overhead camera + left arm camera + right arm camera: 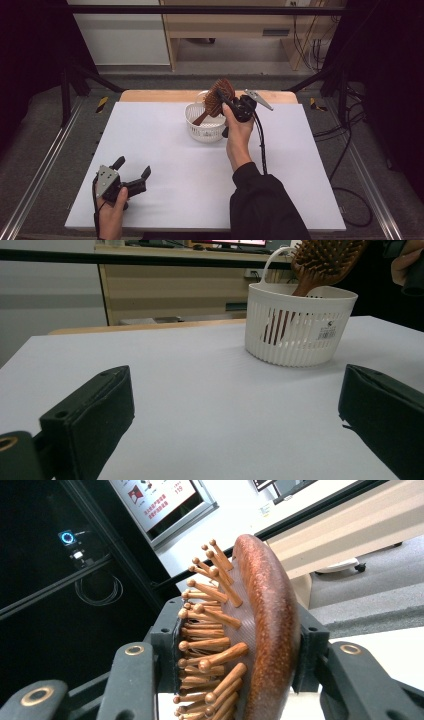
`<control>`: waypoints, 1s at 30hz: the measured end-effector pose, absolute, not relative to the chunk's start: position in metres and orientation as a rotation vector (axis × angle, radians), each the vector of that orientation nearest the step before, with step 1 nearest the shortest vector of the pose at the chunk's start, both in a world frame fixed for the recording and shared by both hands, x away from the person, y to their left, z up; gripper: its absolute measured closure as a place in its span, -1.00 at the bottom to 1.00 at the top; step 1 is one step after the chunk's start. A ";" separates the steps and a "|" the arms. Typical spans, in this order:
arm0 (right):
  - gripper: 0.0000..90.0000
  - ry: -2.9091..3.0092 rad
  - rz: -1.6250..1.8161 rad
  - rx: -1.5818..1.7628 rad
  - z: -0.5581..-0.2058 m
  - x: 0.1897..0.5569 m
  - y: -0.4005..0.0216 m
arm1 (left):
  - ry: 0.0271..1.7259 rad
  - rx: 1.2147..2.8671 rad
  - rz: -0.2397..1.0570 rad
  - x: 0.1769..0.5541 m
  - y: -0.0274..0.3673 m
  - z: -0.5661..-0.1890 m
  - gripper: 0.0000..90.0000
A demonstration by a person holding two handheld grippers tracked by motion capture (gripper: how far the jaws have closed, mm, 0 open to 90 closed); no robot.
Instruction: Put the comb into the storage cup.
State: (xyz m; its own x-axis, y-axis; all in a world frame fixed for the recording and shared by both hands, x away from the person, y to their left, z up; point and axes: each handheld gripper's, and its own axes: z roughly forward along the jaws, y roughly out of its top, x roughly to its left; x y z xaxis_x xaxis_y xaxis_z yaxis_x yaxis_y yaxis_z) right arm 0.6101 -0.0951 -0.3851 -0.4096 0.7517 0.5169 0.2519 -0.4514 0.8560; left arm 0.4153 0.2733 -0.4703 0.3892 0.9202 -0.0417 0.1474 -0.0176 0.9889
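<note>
Over the basket [205, 131], right tongs [223, 98] pinch a brown, peg-bristled hairbrush [218, 97]; left tongs [132, 167] spread.

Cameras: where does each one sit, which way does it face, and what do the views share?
High view: above the person's side of the table, looking forward and down; both forearms, left gripper, right gripper.
Left gripper view: low over the table, looking level along its own open jaws toward the white basket.
Right gripper view: tilted upward along its own jaws, clamped on the wooden hairbrush head.
Shared: all three show the hairbrush; the high and left gripper views show its handle down in the basket.
</note>
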 end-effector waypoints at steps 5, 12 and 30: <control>0.13 1.395 1.922 1.438 -0.387 0.610 -0.093 | 1.014 1.470 0.822 0.415 0.274 -0.470 -0.97; 0.13 1.392 1.930 1.442 -0.389 0.610 -0.090 | 1.010 1.475 0.817 0.415 0.272 -0.471 -0.97; 0.13 1.388 1.935 1.462 -0.395 0.612 -0.091 | 1.006 1.482 0.816 0.415 0.272 -0.471 -0.97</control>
